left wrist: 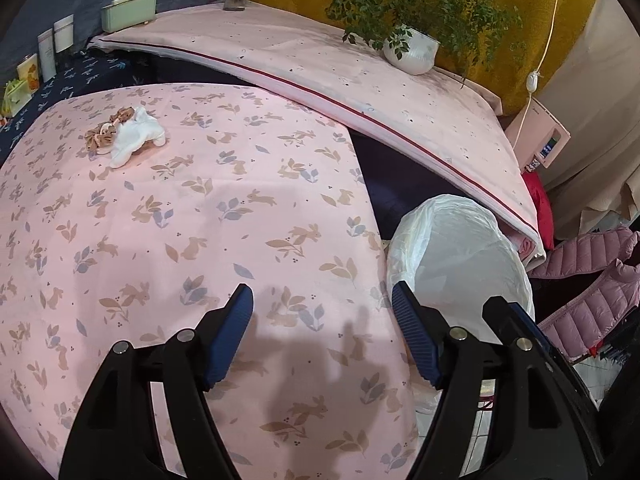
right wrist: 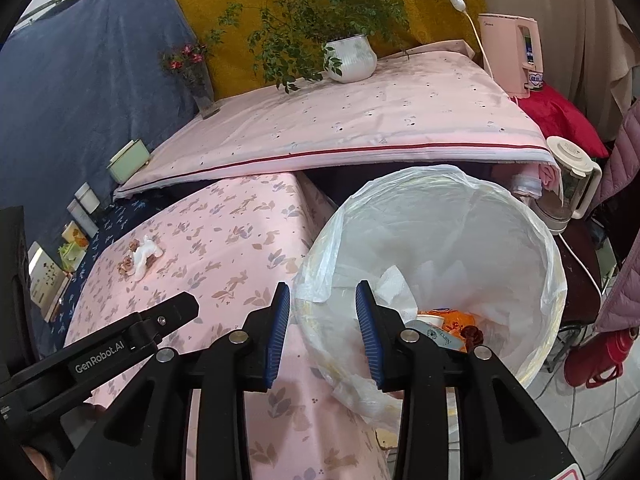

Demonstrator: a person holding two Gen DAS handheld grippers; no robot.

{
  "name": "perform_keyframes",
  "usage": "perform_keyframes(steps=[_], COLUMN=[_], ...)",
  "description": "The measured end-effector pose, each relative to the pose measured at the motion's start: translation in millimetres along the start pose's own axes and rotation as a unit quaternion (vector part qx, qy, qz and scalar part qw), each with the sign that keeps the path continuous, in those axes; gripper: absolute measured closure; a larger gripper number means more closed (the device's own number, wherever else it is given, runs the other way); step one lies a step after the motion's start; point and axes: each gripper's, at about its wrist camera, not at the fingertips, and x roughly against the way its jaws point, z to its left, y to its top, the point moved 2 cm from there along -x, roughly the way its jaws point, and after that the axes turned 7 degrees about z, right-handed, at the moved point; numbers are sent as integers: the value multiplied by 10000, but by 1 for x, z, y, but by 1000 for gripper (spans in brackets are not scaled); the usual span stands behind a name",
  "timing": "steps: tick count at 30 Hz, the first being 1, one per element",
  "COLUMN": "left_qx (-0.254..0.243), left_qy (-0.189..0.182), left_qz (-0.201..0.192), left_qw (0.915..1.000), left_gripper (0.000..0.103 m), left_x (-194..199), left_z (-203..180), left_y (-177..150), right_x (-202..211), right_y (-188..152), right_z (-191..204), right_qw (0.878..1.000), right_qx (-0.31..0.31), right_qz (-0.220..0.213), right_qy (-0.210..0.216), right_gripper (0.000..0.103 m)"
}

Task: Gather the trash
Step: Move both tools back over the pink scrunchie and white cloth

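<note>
A crumpled white tissue with brown scraps [left wrist: 126, 134] lies on the pink rabbit-print table [left wrist: 200, 220] at the far left; it also shows in the right wrist view [right wrist: 142, 258]. A bin lined with a white bag [left wrist: 460, 264] stands at the table's right edge. In the right wrist view the bin [right wrist: 532, 264] holds a tissue, an orange wrapper [right wrist: 454, 320] and other trash. My left gripper [left wrist: 322, 300] is open and empty above the table's near right part. My right gripper [right wrist: 322, 300] is open and empty over the bin's left rim.
A second pink-covered surface [right wrist: 360, 128] behind carries a potted plant [right wrist: 350, 58] and a vase of flowers [right wrist: 200, 88]. Boxes [left wrist: 128, 12] line the back left. A pink appliance [right wrist: 510, 54], a blender jug [right wrist: 566, 184], a red flask [right wrist: 598, 360] and a pink jacket [left wrist: 588, 292] stand right.
</note>
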Motion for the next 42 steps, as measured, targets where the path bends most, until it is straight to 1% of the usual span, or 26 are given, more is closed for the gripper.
perform_keyframes(steps=[4, 15, 16, 17, 18, 20, 24, 25, 26, 34, 40, 42], left_qx=[113, 415, 435, 462, 484, 541, 657, 713, 771, 1067, 1148, 1199], left_qy=[77, 232, 266, 313, 349, 444, 676, 736, 780, 1079, 1346, 1405], left_qz=[-53, -122, -132, -145, -157, -186, -264, -278, -302, -399, -448, -477], left_qw=[9999, 9988, 9986, 9983, 9981, 9974, 9952, 9943, 9935, 9876, 9832, 9816], left_gripper=[32, 31, 31, 30, 29, 24, 21, 18, 18, 18, 15, 14], left_x=[4, 9, 10, 10, 11, 13, 15, 16, 16, 23, 25, 26], left_z=[15, 53, 57, 61, 65, 75, 96, 103, 109, 158, 199, 213], left_y=[1, 4, 4, 4, 4, 5, 6, 7, 7, 15, 34, 43], right_x=[-2, -12, -13, -14, -14, -16, -22, -25, -27, -51, -75, -85], right_y=[-3, -7, -8, -8, -9, -10, -13, -14, -15, -17, -9, -6], right_z=[13, 49, 52, 56, 59, 66, 83, 87, 92, 134, 168, 179], right_qw=[9999, 9990, 9988, 9986, 9984, 9981, 9970, 9966, 9962, 9927, 9895, 9884], right_qx=[120, 409, 441, 480, 513, 563, 697, 732, 776, 994, 1142, 1159], right_qz=[42, 161, 171, 178, 185, 188, 275, 301, 327, 547, 675, 727], right_qy=[37, 97, 103, 110, 116, 140, 191, 210, 227, 417, 579, 656], right_gripper=[68, 68, 68, 66, 61, 58, 58, 58, 58, 58, 58, 56])
